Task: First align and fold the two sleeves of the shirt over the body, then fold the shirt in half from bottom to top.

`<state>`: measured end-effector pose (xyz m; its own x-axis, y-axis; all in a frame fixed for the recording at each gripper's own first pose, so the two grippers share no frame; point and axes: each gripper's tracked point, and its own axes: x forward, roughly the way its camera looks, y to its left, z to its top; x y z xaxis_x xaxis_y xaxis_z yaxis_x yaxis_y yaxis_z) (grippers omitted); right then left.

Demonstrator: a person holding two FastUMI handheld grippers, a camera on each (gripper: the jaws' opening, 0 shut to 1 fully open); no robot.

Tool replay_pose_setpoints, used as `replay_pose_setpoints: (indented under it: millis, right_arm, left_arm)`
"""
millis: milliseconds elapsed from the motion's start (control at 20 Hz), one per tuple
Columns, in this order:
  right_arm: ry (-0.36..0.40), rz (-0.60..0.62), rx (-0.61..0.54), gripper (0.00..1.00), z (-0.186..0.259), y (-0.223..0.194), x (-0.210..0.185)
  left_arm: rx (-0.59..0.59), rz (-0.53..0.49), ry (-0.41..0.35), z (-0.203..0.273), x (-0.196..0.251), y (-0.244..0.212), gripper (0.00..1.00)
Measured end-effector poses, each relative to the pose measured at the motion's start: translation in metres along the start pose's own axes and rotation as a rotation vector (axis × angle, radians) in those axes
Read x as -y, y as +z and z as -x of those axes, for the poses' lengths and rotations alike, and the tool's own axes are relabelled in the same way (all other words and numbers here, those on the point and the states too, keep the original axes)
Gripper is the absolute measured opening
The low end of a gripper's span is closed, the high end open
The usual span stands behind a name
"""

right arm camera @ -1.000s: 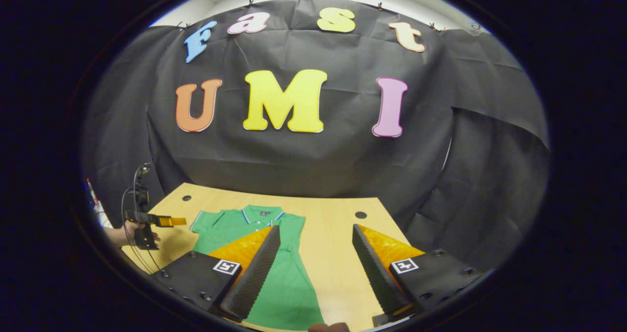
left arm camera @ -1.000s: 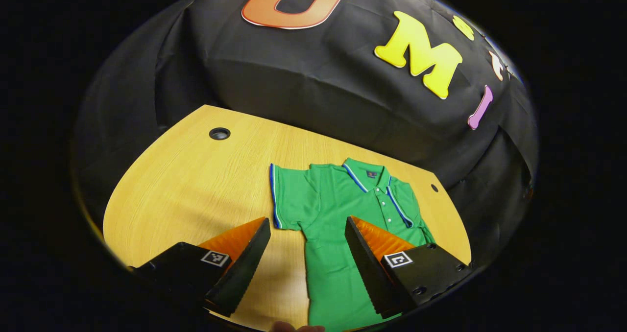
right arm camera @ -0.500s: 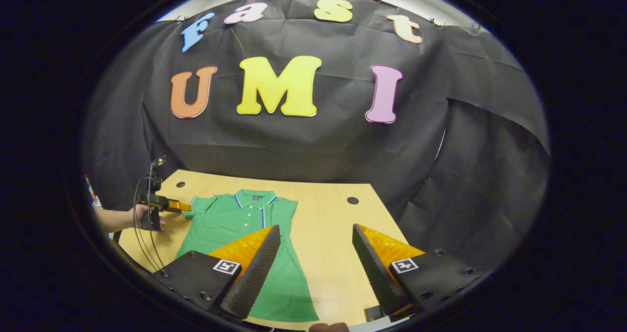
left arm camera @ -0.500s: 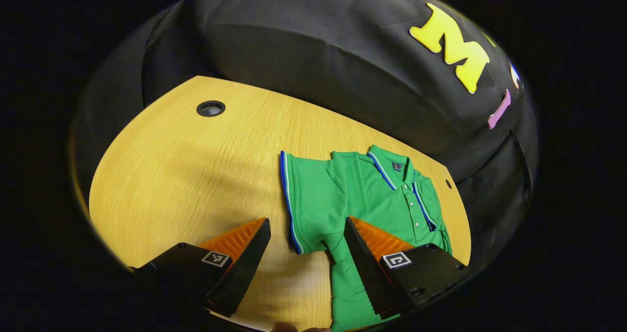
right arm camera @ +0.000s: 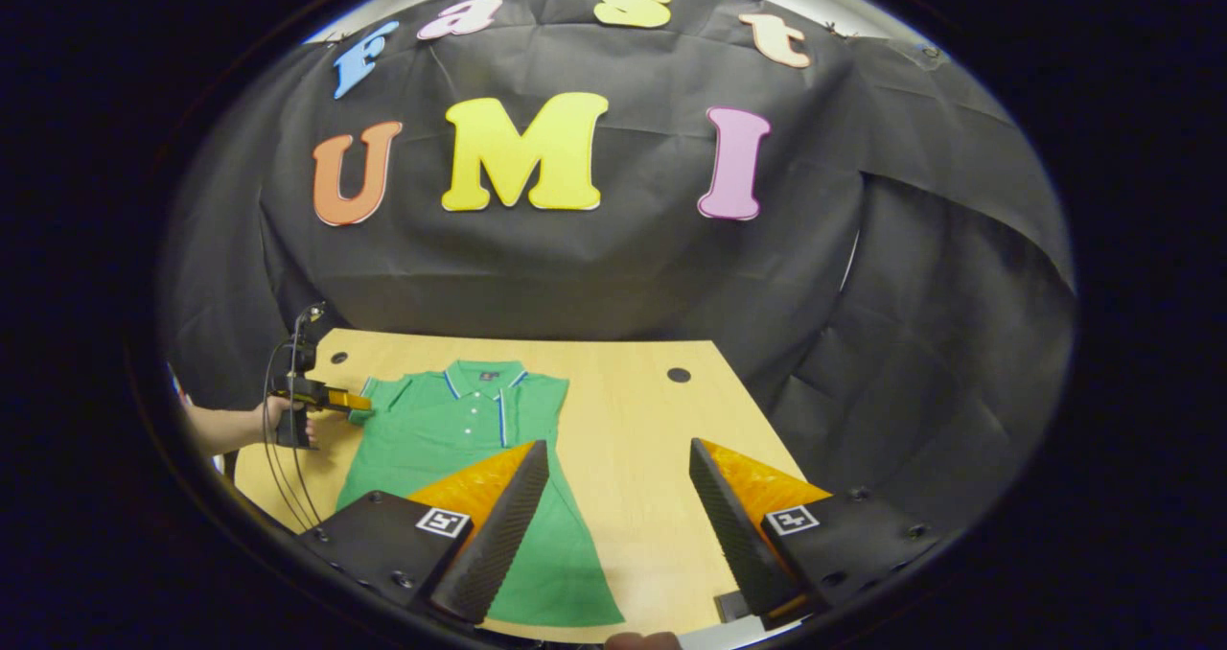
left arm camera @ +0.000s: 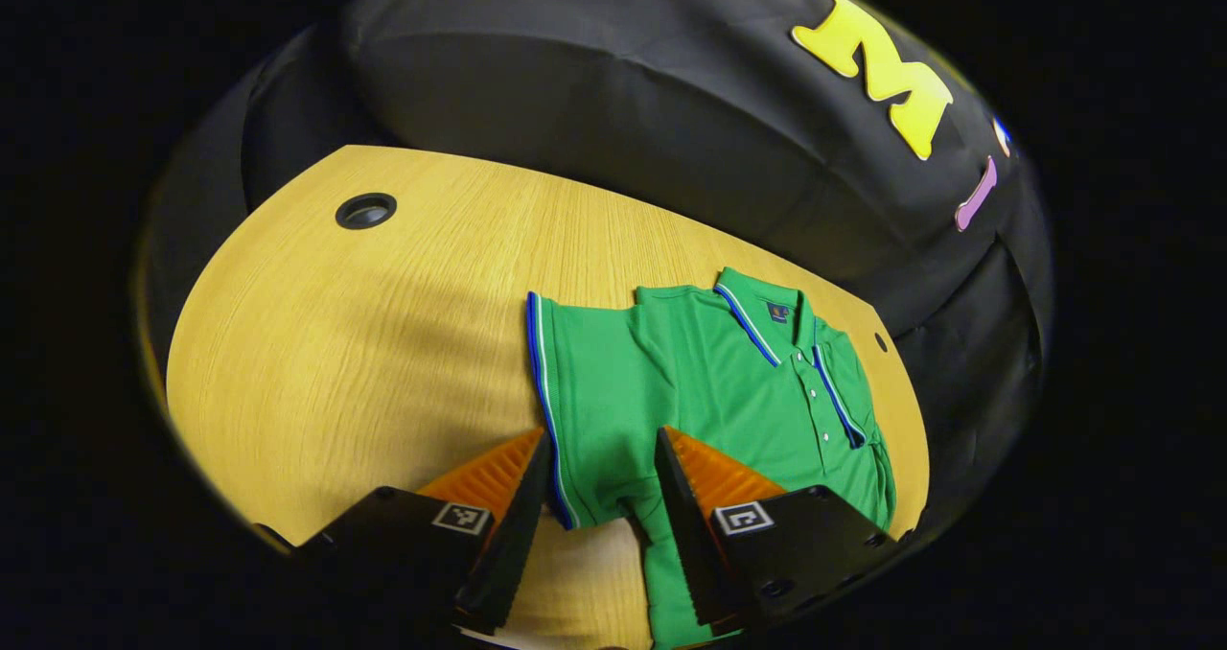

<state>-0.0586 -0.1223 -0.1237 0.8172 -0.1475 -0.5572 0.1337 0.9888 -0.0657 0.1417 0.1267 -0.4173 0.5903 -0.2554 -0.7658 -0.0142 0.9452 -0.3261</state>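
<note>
A green polo shirt (left arm camera: 738, 382) with blue and white trim lies flat on the wooden table (left arm camera: 383, 343), collar toward the cloth wall. Its left sleeve (left arm camera: 585, 372) sticks out sideways. My left gripper (left arm camera: 602, 439) is open, its fingers straddling that sleeve's lower hem corner with a gap on either side. In the right gripper view the shirt (right arm camera: 451, 429) lies at the left with its right edge running straight, and the left gripper (right arm camera: 355, 403) touches the sleeve end. My right gripper (right arm camera: 618, 449) hangs open above the table, to the right of the shirt's lower body.
A person's hand (right arm camera: 278, 418) holds the left gripper, with cables (right arm camera: 288, 353) rising behind it. Round cable holes (left arm camera: 365, 211) (right arm camera: 679, 375) sit near the table's back corners. Bare wood (right arm camera: 652, 439) lies right of the shirt. The black cloth wall stands behind the table.
My left gripper has moved forward onto the left sleeve and its fingers have narrowed around the hem corner. The right gripper has tilted down slightly and stays open.
</note>
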Motion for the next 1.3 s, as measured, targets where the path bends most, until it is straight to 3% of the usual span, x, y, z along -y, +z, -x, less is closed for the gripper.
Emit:
replay_pose_setpoints:
  millis: [50,200,250,350,400,450,700,1000,1300]
  right_arm:
    - [0.001,-0.007,-0.003,0.95,0.000,-0.001,0.001]
    - [0.000,-0.025,-0.012,0.96,-0.003,-0.005,0.002]
    - [0.001,-0.030,-0.015,0.96,-0.004,-0.006,0.002]
    - [0.013,-0.056,-0.028,0.96,-0.006,-0.010,-0.001]
    - [0.015,-0.066,-0.032,0.93,-0.007,-0.011,-0.001]
    - [0.012,-0.069,-0.032,0.93,-0.007,-0.011,0.000]
    - [0.003,-0.075,-0.021,0.96,-0.007,-0.010,0.007]
    - [0.006,-0.107,-0.017,0.95,-0.004,-0.014,0.016]
    - [0.002,-0.146,0.006,0.93,0.005,-0.016,0.032]
  left_arm:
    - [0.000,-0.006,0.008,-0.002,0.000,0.001,0.56]
    - [-0.015,-0.042,0.062,-0.004,-0.008,0.001,0.41]
    - [-0.015,-0.051,0.070,-0.005,-0.010,0.002,0.29]
    - [-0.003,-0.047,0.066,-0.006,-0.010,0.004,0.15]
    - [-0.003,-0.040,0.067,-0.007,-0.010,0.004,0.17]
    - [-0.004,-0.037,0.066,-0.006,-0.009,0.003,0.06]
    - [0.024,-0.042,0.100,-0.001,-0.010,0.012,0.03]
    - [0.081,0.047,0.079,0.019,0.013,0.032,0.03]
    - [0.116,-0.053,0.081,0.025,0.063,0.051,0.03]
